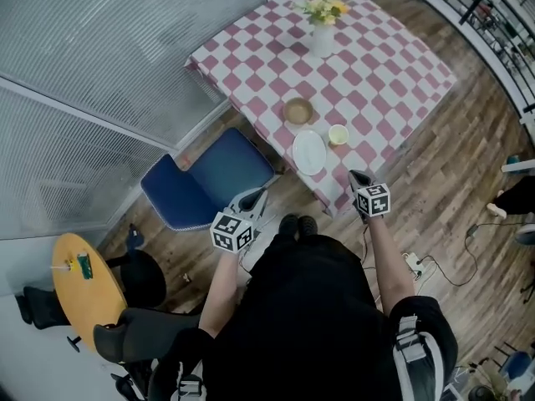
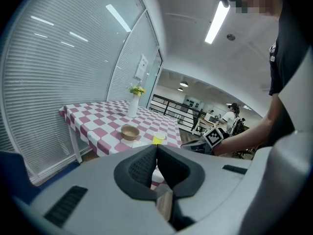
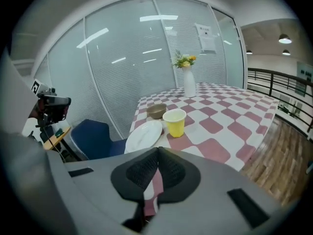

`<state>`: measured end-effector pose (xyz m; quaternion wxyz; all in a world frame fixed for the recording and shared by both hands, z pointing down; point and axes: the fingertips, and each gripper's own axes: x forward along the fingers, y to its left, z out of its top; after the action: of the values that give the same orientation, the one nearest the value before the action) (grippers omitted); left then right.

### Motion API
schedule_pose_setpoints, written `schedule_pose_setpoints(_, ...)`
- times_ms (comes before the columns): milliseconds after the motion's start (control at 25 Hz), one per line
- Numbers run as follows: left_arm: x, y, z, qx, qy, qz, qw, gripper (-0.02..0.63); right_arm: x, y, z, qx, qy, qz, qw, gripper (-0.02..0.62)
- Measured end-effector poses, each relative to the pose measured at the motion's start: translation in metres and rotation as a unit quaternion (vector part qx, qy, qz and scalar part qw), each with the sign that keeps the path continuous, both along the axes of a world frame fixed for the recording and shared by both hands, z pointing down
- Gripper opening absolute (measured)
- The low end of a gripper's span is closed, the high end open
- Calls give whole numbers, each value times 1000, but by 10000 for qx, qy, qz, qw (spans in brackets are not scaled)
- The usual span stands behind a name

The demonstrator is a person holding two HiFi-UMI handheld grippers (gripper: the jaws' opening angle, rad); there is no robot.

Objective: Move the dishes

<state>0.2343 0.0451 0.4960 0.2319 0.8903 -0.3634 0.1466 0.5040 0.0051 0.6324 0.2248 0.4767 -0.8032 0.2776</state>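
Note:
A white plate lies at the near edge of a pink-and-white checked table, with a brown bowl behind it and a yellow cup to its right. The right gripper view shows the plate, cup and bowl just ahead. My right gripper hovers short of the table's near corner, shut and empty. My left gripper hangs over the floor beside the blue chair, shut with nothing held. From the left gripper view the bowl and cup lie farther off.
A white vase of yellow flowers stands at the table's far side. A blue chair sits left of the table against a glass wall with blinds. A round yellow side table is at lower left. Cables and a power strip lie on the wooden floor.

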Motion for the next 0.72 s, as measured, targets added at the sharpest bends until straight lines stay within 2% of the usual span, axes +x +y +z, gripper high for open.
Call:
schedule_pose_setpoints(440,2,-16,-3,54,-1,612,9981,21,-30,10,-34,437,334,-114,9984,15)
schedule_pose_setpoints(720,2,-20,-1,89,14,981,9951,21,-36,22,-45,519,526,-59,9973,15)
